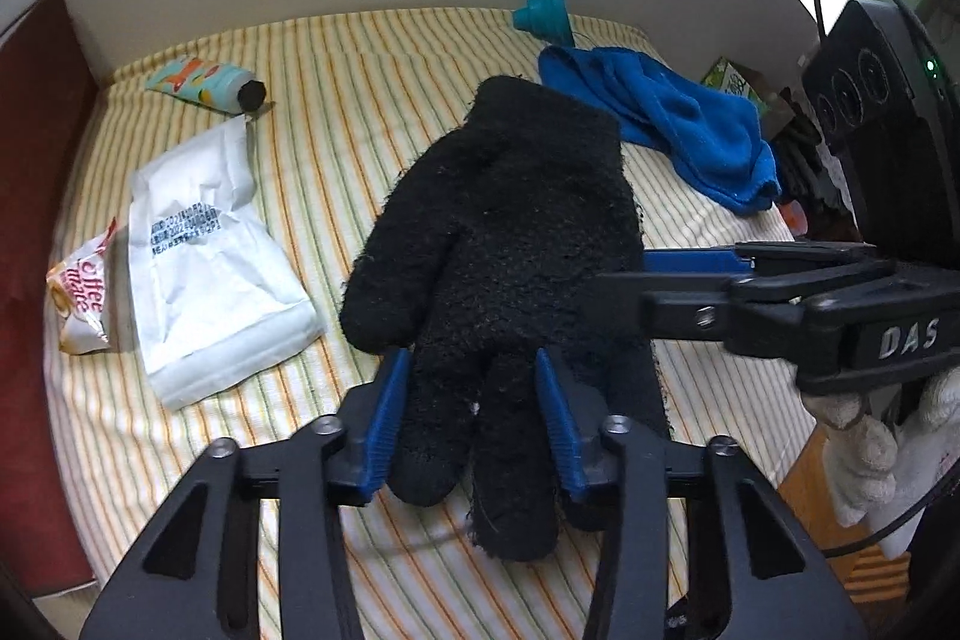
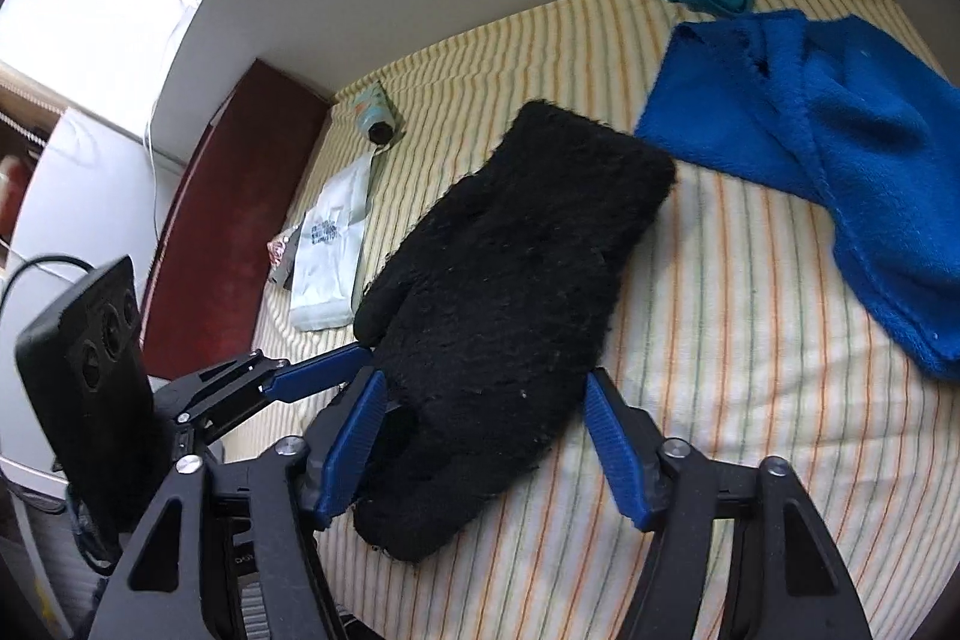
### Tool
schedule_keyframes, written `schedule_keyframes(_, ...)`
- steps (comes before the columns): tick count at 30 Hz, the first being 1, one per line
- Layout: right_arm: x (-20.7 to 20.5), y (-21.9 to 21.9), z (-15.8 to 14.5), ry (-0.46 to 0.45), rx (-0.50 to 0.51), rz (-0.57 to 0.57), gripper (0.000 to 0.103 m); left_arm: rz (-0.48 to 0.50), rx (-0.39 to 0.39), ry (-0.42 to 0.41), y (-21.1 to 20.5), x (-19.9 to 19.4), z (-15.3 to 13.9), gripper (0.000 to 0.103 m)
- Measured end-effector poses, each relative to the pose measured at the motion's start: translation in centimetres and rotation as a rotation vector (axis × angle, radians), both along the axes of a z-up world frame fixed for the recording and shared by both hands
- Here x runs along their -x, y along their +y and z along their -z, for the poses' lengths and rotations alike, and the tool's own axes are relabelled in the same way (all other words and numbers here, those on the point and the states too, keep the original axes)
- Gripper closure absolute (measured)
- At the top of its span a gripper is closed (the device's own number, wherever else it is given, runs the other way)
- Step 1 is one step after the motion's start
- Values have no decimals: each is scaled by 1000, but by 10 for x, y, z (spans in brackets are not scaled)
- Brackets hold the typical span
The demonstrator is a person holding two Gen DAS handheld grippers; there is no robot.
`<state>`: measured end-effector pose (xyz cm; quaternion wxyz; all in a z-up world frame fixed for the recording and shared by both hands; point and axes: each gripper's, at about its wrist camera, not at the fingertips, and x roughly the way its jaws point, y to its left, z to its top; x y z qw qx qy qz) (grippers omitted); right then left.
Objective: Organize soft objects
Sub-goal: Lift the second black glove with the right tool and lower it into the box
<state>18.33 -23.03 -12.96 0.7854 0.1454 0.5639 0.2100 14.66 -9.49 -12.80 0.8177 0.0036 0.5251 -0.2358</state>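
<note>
The left gripper point(image 1: 474, 424), jaws spread, straddles two fingers of the black knit glove point(image 1: 510, 250) lying flat on the striped cloth point(image 1: 336, 100). The right gripper point(image 2: 486, 436), also spread, brackets its finger end. Light and floppy, the glove is probably best pinched at an edge. Farther left, a sachet point(image 1: 81, 295) reads "Coffee mate"; the white packet's point(image 1: 204, 256) print is illegible. The right tool is marked "DAS".

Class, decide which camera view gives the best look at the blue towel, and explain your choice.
The right wrist view shows the blue towel best: it appears large, with its folds and fleecy texture clear, though the frame edge cuts its right side. The left wrist view shows it smaller and farther off, bunched beyond the black glove.
</note>
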Motion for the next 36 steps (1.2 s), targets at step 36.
schedule_keyframes(36, 17, 126, -147, -346, 100, -200, 93, -205, 188, -315, 127, 38, -129, 90)
